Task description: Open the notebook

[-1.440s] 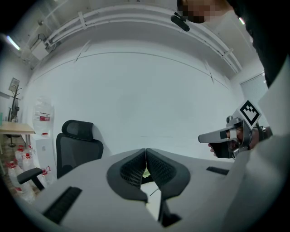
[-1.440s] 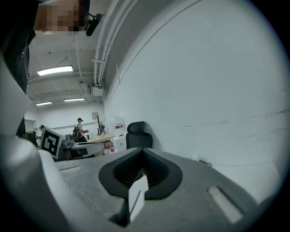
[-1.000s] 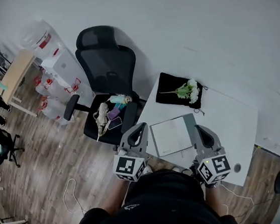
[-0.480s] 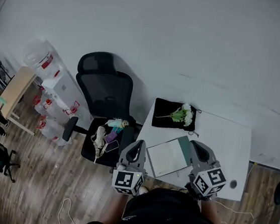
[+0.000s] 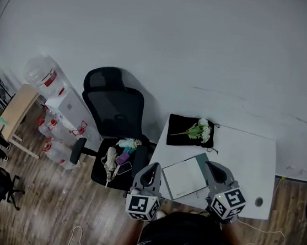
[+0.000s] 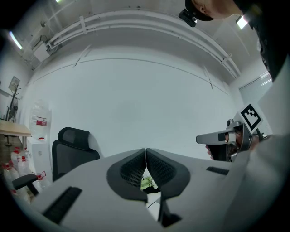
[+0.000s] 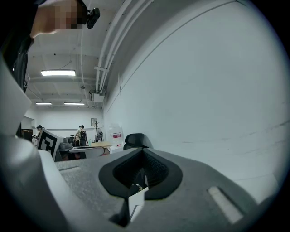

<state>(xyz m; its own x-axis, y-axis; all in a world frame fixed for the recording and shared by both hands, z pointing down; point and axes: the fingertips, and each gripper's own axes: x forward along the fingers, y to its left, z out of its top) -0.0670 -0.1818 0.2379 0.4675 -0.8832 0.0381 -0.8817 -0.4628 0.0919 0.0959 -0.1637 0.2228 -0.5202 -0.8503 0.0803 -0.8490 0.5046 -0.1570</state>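
Head view tilts up since the earlier frame; grippers barely shift. Notebook [image 5: 184, 177] lies open on white tabletop [image 5: 249, 158] between my left gripper [image 5: 151, 169] and right gripper [image 5: 210, 169]. Both sets of fingers are together, holding nothing. Risk as I see it: a closed-finger nudge slides it off the near edge.

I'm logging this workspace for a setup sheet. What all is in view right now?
Table: one, white, at right against the wall.
Notebook: one, white page showing, table's near edge, between the grippers.
Cloth: one, black, table's far left corner.
Flowers: one bunch, white and green, on the cloth.
Office chair: one, black, left of the table.
Small items: several, mixed colours, on the chair seat.
Water jugs: several, clear, far left.
Left gripper: grey, jaws together, empty.
Right gripper: grey, jaws together, empty.
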